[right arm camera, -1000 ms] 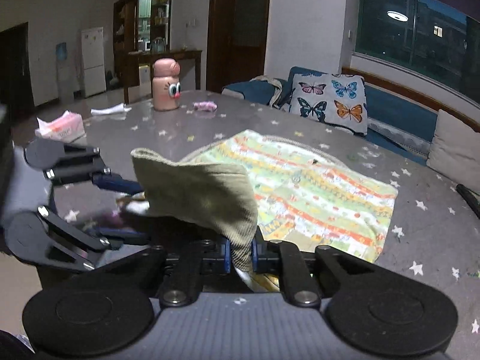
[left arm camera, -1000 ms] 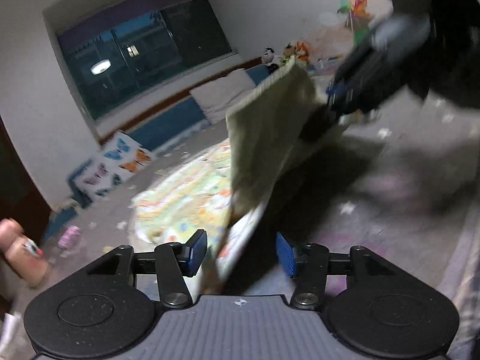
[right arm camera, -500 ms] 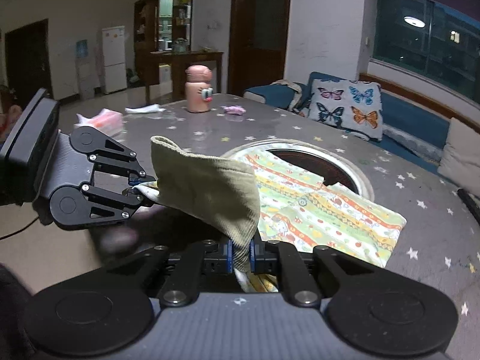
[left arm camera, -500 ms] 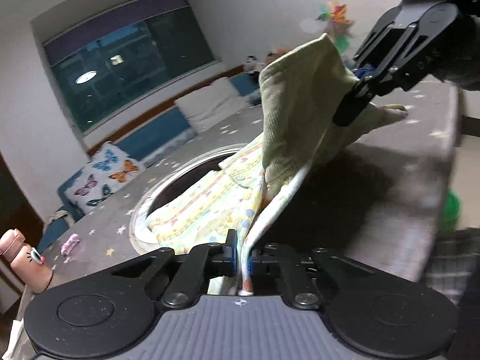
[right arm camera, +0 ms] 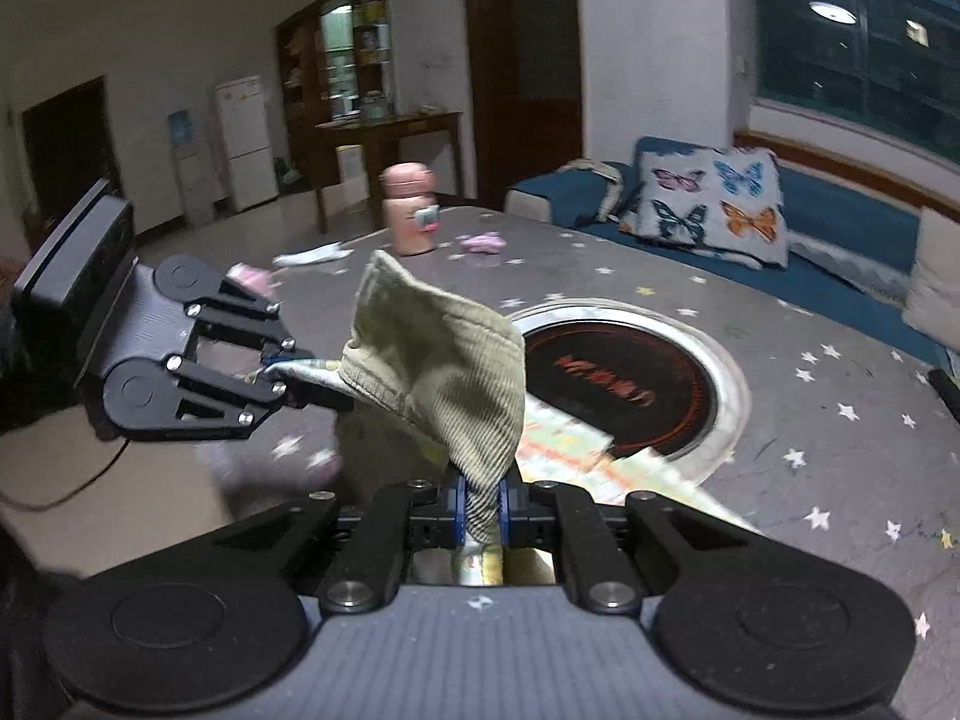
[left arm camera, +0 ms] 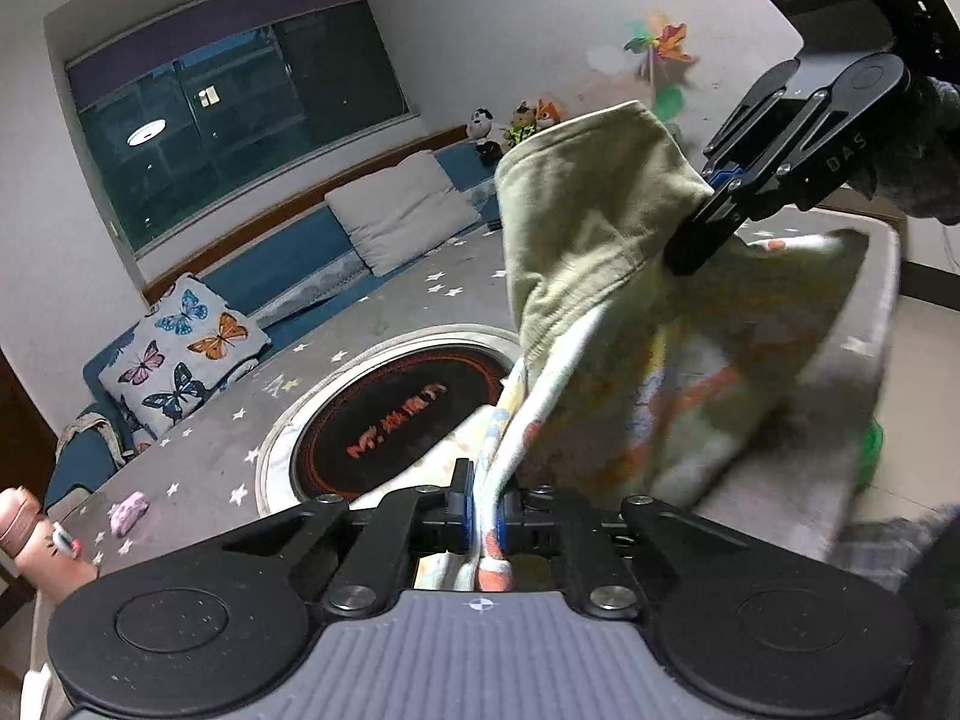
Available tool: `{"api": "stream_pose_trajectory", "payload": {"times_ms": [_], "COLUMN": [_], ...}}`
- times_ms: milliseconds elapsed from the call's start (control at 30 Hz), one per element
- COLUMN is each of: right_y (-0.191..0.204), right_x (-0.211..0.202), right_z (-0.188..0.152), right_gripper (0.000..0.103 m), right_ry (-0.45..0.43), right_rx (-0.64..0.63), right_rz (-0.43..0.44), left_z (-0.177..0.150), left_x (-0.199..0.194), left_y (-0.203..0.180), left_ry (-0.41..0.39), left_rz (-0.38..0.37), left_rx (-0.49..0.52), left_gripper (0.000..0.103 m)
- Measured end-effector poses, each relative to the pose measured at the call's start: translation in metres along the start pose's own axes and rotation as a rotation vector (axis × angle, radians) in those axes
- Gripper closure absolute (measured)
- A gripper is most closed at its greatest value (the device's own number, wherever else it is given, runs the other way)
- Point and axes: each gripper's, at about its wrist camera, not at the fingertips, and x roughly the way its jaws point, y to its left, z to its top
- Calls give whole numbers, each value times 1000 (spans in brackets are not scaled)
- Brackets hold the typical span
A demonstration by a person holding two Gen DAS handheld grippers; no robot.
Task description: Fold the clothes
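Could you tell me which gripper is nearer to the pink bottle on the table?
Left. The left gripper holds the garment on the pink bottle side; the right gripper sits further back.

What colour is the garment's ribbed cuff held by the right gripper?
Olive green, on the cuff clamped by the right gripper; clearest in the right wrist view.

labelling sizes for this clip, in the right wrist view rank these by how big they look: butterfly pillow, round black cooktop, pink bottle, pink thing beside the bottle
As they look in the right wrist view:
1. round black cooktop
2. butterfly pillow
3. pink bottle
4. small pink thing

The bottle and the small pink thing sit farther from the camera, so their real sizes are unsure.
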Motion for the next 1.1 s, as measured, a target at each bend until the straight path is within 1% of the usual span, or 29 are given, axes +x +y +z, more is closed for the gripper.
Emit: {"api": "stream_pose_trajectory", "payload": {"times_ms": [100, 200, 300, 333, 367, 400, 433, 500, 633, 667, 767, 867, 933, 1000, 1033, 1067, 1100], "right_y": [-31, -60, -80, -87, -92, -98, -103, -115, -120, -118, -102, -87, -82, -84, -87, -93, -98], "right_x": [29, 66, 102, 113, 120, 124, 127, 122, 94, 87, 71, 70, 75, 82, 85, 86, 86], "right_z": [10, 11, 5, 2, -1, -4, -7, -11, -10, -10, -19, -37, -51, -63, -68, -73, -76], "right_gripper": [94, 94, 93, 93, 90, 87, 81, 80, 78, 78, 75, 75, 75, 76, 77, 82, 83], "right_ry": [23, 57, 89, 103, 112, 116, 121, 105, 35, 19, -2, 16, 42, 70, 82, 81, 71], "right_rx": [45, 80, 110, 123, 135, 148, 161, 187, 189, 185, 176, 198, 214, 231, 245, 268, 288], "right_rz": [-19, -53, -105, -124, -140, -155, -169, -182, -270, -278, -248, -204, -192, -225, -251, -277, -289], "left_z": [10, 8, 1, -1, -3, -5, -7, -10, -12, -13, -14, -20, -24, -27, -28, -29, -29], "left_x": [48, 90, 127, 134, 140, 144, 145, 145, 140, 139, 141, 140, 138, 134, 132, 130, 128], "left_y": [22, 34, 45, 47, 49, 51, 54, 59, 62, 63, 68, 79, 83, 83, 82, 81, 80], "left_ry": [69, 124, 175, 185, 190, 190, 191, 194, 186, 185, 185, 189, 187, 182, 179, 176, 173], "left_rz": [-12, -9, -10, -1, 15, 27, 29, 30, 46, 56, 89, 106, 104, 106, 109, 112, 116], "left_rx": [-38, -69, -148, -171, -191, -210, -229, -268, -294, -295, -323, -388, -425, -448, -454, -461, -464], "left_gripper": [93, 92, 91, 85, 81, 80, 80, 80, 80, 80, 80, 80, 79, 80, 82, 84, 84]}}
